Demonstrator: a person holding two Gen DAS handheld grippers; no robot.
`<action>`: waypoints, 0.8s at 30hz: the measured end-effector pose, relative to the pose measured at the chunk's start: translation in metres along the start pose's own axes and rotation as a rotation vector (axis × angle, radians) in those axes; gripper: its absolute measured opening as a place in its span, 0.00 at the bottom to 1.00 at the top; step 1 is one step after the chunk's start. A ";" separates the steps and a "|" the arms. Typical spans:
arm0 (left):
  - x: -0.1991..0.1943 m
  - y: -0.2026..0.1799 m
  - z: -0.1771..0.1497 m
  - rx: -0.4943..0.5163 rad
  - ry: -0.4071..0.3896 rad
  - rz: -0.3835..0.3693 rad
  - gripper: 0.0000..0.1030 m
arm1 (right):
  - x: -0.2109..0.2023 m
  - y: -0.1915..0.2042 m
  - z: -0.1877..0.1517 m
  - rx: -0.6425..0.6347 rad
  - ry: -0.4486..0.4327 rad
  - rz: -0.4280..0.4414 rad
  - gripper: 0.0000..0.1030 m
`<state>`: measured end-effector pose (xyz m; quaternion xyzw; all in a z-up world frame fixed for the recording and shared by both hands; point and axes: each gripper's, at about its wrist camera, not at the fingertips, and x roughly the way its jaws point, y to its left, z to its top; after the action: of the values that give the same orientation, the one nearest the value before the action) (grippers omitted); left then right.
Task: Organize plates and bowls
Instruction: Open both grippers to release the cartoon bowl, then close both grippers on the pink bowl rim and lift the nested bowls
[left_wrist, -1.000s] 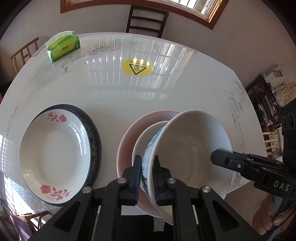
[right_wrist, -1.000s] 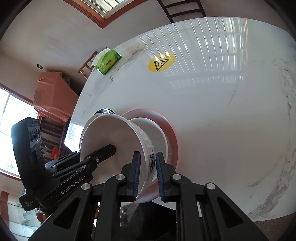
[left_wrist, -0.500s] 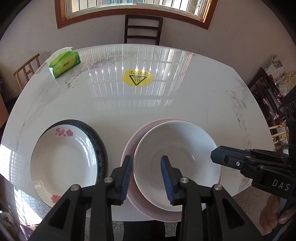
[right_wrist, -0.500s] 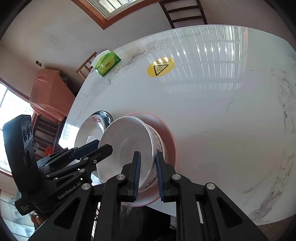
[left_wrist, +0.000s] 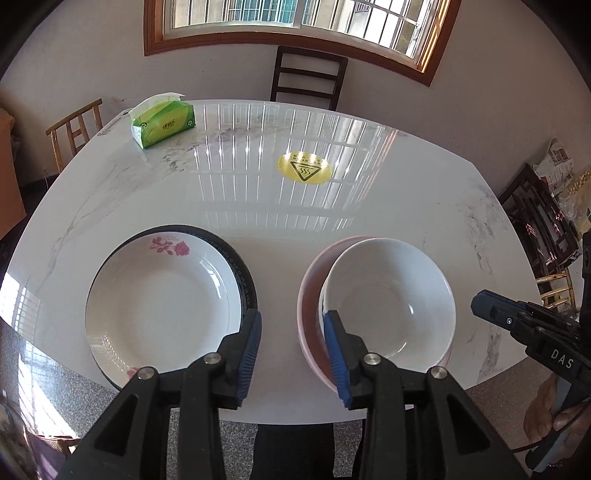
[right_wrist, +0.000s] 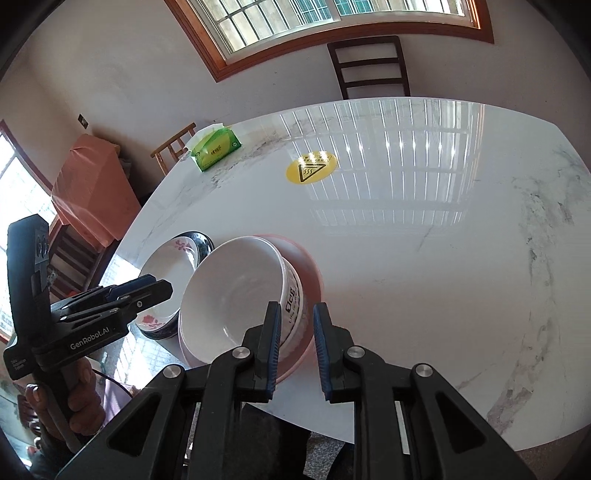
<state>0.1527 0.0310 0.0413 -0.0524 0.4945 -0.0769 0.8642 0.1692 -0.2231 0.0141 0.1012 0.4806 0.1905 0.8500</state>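
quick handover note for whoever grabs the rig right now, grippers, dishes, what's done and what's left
Left gripper: jaws just opened, holding nothing.
Right gripper: open a little, empty, beside the bowl's rim.
White bowl sits nested in the pink bowl; rose plate lies on the dark-rimmed plate.
Done: both stacks are made. Left: nothing loose in view; probably just back away.

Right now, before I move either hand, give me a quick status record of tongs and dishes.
left tongs: open, just opened, nothing between, above gap between the stacks
right tongs: slightly open, just eased apart, off the white bowl's rim
white bowl: upright, stacked in pink dish
floral plate: on dark-rimmed plate, left of bowls
elsewhere: tissue pack, yellow sticker, far side
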 end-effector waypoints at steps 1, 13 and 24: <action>0.000 0.003 -0.002 -0.008 0.011 -0.001 0.35 | 0.001 -0.003 -0.002 0.004 0.001 -0.006 0.18; 0.022 0.020 -0.011 -0.101 0.140 -0.110 0.36 | 0.023 -0.015 -0.006 0.055 0.063 0.011 0.18; 0.037 0.011 -0.011 -0.117 0.159 -0.069 0.37 | 0.034 -0.005 -0.001 0.011 0.121 -0.062 0.18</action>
<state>0.1623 0.0347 0.0025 -0.1136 0.5631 -0.0818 0.8144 0.1856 -0.2133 -0.0144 0.0793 0.5351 0.1675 0.8242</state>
